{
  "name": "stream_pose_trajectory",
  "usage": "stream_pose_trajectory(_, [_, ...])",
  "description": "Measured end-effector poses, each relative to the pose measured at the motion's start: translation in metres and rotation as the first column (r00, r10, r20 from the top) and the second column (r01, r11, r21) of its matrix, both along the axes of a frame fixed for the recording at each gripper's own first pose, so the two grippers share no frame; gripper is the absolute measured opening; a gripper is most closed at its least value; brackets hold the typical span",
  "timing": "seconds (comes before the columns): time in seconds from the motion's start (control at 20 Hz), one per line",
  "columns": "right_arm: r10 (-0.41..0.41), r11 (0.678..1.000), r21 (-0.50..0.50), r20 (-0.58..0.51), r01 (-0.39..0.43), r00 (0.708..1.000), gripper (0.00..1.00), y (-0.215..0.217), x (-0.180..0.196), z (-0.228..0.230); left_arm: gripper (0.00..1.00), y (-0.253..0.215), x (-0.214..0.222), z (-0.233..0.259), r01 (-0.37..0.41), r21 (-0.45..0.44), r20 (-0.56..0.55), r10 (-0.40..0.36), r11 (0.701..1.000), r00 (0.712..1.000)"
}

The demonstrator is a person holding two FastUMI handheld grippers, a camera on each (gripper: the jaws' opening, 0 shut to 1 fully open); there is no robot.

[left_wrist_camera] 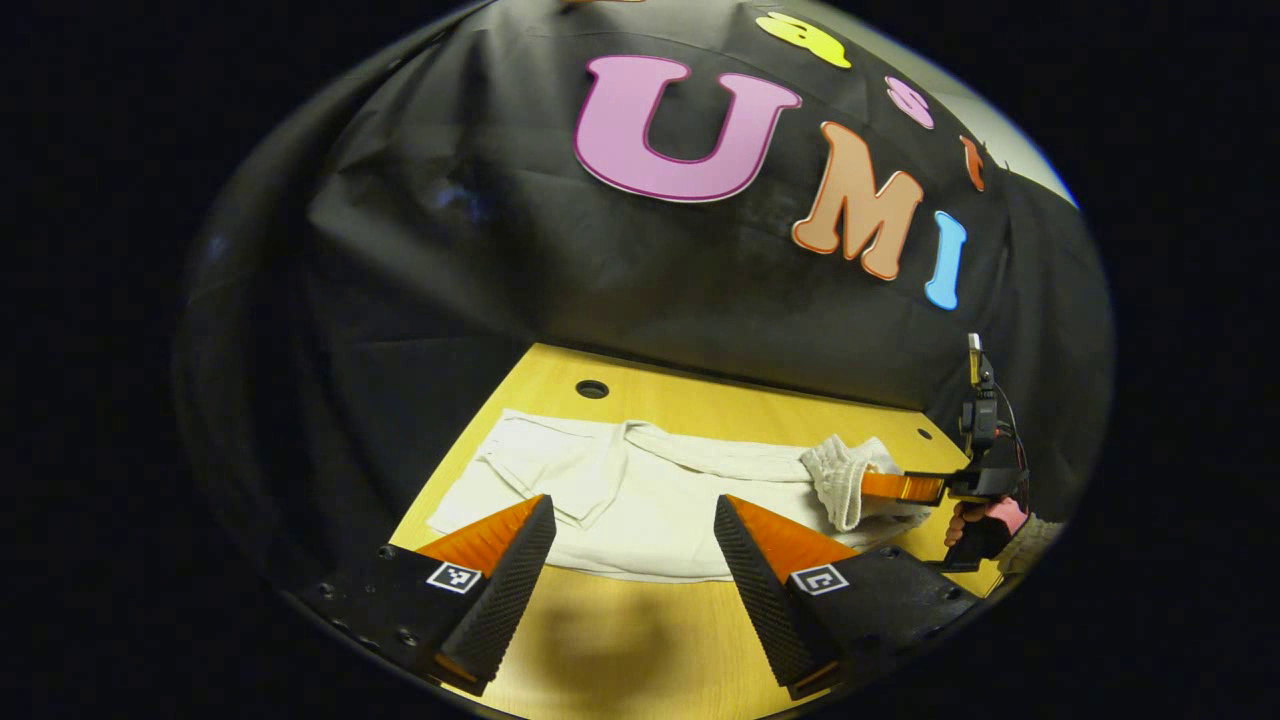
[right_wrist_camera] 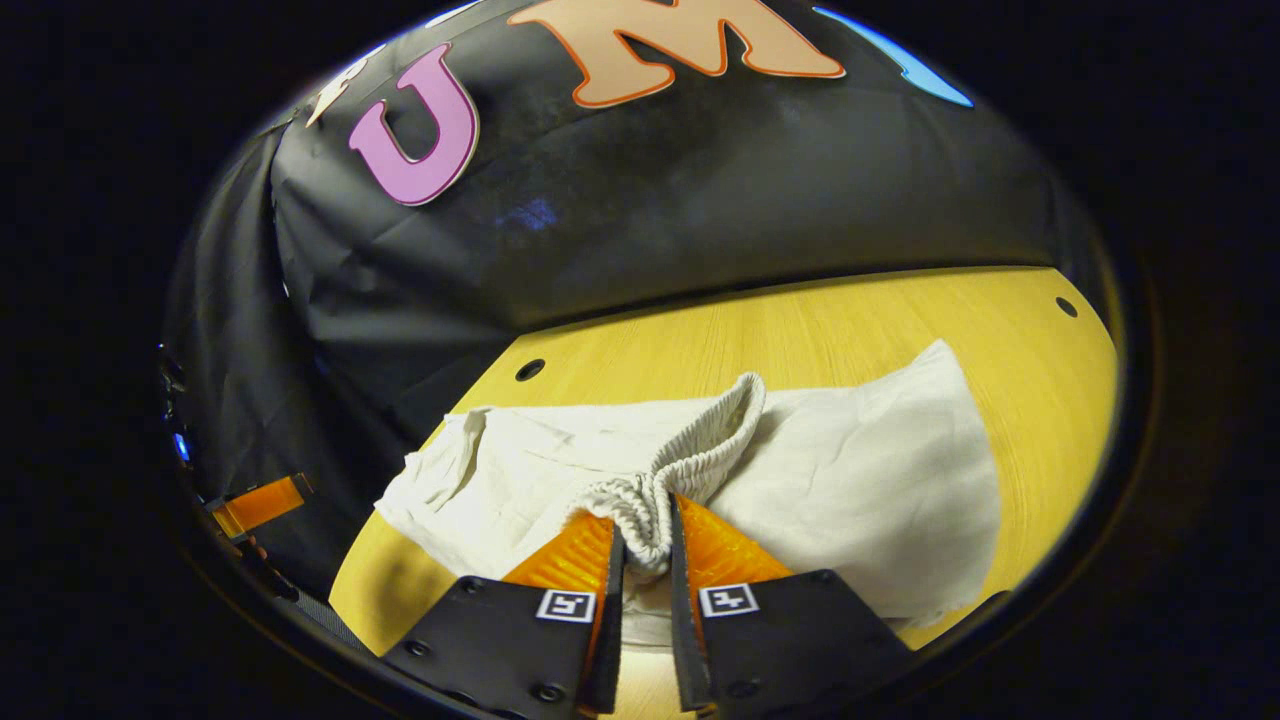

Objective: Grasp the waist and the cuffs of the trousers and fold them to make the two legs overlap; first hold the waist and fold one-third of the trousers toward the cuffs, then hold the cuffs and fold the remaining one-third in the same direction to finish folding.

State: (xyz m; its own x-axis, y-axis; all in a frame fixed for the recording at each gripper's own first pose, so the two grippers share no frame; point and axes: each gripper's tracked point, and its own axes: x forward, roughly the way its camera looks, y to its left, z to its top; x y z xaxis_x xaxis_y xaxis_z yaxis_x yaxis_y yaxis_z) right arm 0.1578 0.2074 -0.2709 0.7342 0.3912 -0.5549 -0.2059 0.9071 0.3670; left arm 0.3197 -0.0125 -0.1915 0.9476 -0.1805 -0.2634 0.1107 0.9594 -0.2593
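White trousers (left_wrist_camera: pixel 640 490) lie spread across a yellow wooden table (left_wrist_camera: pixel 620 640). My left gripper (left_wrist_camera: pixel 635 520) hovers open above their near edge, nothing between its fingers. At the right in the left gripper view, the elastic waistband (left_wrist_camera: pixel 845 475) is bunched and lifted, pinched by the other gripper (left_wrist_camera: pixel 905 487), which a hand holds. In the right gripper view my right gripper (right_wrist_camera: pixel 645 545) is shut on the gathered waistband (right_wrist_camera: pixel 690 460), which rises in a ribbed ridge between its fingers. The rest of the trousers (right_wrist_camera: pixel 860 480) spreads flat to both sides.
The table (right_wrist_camera: pixel 820 330) has small round holes near its back edge (left_wrist_camera: pixel 592 388) (right_wrist_camera: pixel 529 370) (right_wrist_camera: pixel 1066 306). The booth's black cloth wall stands close behind the table. Bare wood lies in front of the trousers in the left gripper view.
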Motion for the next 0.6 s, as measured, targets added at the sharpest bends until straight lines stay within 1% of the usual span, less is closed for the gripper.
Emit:
stream_pose_trajectory(0.05, [0.017,1.0,-0.001,-0.014,-0.017,1.0,0.22,0.001,-0.001,-0.006,0.96,0.002,0.002,-0.001,-0.019,-0.004,-0.005,0.019,1.0,1.0])
stream_pose_trajectory(0.1, [0.033,0.999,-0.006,-0.021,-0.033,0.999,0.28,0.002,-0.003,-0.01,0.96,0.002,0.003,-0.003,-0.034,-0.01,-0.012,0.034,0.999,0.999])
stream_pose_trajectory(0.15, [0.057,0.998,0.006,-0.024,-0.057,0.998,0.5,0.007,-0.01,-0.011,0.96,0.004,0.003,-0.004,-0.047,-0.014,-0.022,0.046,0.999,0.999])
stream_pose_trajectory(0.25, [0.065,0.998,-0.007,-0.005,-0.065,0.998,0.95,0.009,-0.019,-0.004,0.96,0.007,0.006,-0.008,-0.071,-0.007,-0.036,0.071,0.997,0.997])
stream_pose_trajectory(0.35, [0.055,0.997,-0.047,0.023,-0.054,0.998,0.96,0.005,-0.024,0.002,0.95,0.01,0.01,-0.012,-0.096,0.004,-0.052,0.096,0.995,0.994])
stream_pose_trajectory(0.55, [0.006,0.999,-0.035,0.026,-0.005,1.0,0.96,-0.012,-0.036,0.015,0.96,0.013,0.014,-0.016,-0.131,-0.001,-0.103,0.13,0.991,0.986])
stream_pose_trajectory(0.6, [-0.009,0.999,-0.043,0.027,0.01,1.0,0.92,-0.02,-0.039,0.019,0.96,0.015,0.015,-0.021,-0.138,-0.002,-0.112,0.137,0.99,0.984])
